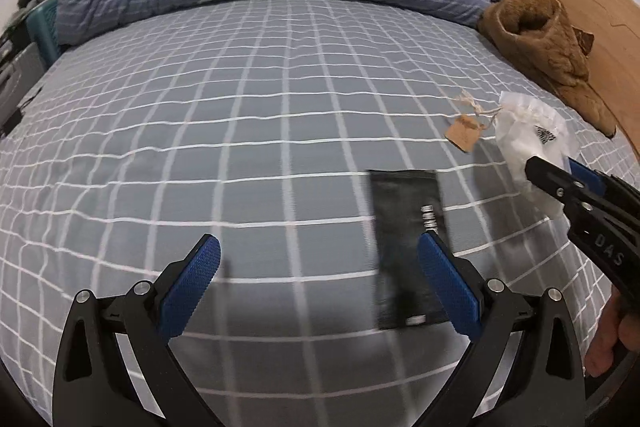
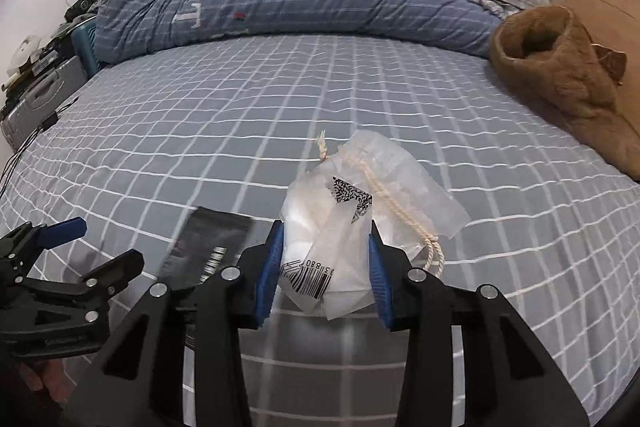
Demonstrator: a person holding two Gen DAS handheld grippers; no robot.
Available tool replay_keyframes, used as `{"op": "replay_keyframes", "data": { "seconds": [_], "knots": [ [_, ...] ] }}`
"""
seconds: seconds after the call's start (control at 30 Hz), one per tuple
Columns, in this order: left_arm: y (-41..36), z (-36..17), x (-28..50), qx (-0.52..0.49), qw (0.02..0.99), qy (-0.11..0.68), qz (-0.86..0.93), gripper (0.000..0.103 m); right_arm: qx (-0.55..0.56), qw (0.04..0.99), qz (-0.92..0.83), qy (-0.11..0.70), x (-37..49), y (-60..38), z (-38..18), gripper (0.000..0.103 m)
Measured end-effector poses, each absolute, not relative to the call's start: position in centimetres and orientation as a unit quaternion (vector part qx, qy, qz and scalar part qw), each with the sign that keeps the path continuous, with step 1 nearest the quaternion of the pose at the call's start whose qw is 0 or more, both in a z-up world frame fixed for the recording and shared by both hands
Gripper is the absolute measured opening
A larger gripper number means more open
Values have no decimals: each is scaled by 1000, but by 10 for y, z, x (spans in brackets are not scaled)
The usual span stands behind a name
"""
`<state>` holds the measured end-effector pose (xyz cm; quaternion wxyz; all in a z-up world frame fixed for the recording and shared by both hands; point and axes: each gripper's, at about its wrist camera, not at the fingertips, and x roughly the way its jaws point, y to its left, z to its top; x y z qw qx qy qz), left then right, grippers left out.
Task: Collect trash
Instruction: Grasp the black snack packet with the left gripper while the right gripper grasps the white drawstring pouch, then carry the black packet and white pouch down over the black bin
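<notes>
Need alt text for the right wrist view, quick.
The right tongs are shut on a crumpled clear plastic bag above a grey checked bed sheet. A black packet lies to the left, near the open left tongs.

Right gripper (image 2: pixel 326 269) clamps a crumpled translucent plastic bag (image 2: pixel 360 203) bearing a barcode and a cream drawstring, above the checked bed sheet (image 2: pixel 240 115). A black packet (image 2: pixel 208 247) lies left, beside the open-jawed left gripper (image 2: pixel 100 247).

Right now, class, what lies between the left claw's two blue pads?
Only bare checked bedsheet, seen in the left wrist view; the black packet lies beyond the pad nearer the right claw.
</notes>
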<state>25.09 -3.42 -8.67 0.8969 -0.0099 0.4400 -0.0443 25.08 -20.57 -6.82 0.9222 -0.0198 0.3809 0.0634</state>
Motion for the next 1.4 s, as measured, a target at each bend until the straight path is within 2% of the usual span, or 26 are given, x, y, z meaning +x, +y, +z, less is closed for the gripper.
{"op": "replay_keyframes", "data": {
  "seconds": [0.33, 0.53, 0.63, 0.87, 1.4],
  "knots": [
    [-85, -107, 266, 9, 890, 453, -53, 95, -8, 920, 51, 390, 250, -245, -72, 38],
    [-96, -118, 274, 27, 884, 466, -39, 75, -7, 919, 52, 390, 250, -248, -72, 38],
    [-94, -118, 274, 26, 884, 466, -31, 59, -7, 919, 52, 390, 250, -249, -72, 38],
    [-83, -113, 273, 8, 885, 464, -37, 48, -10, 920, 53, 388, 249, -246, -70, 38],
    [-54, -83, 240, -6, 895, 444, -37, 46, -18, 926, 70, 370, 228, -215, -54, 38]
  ]
}}
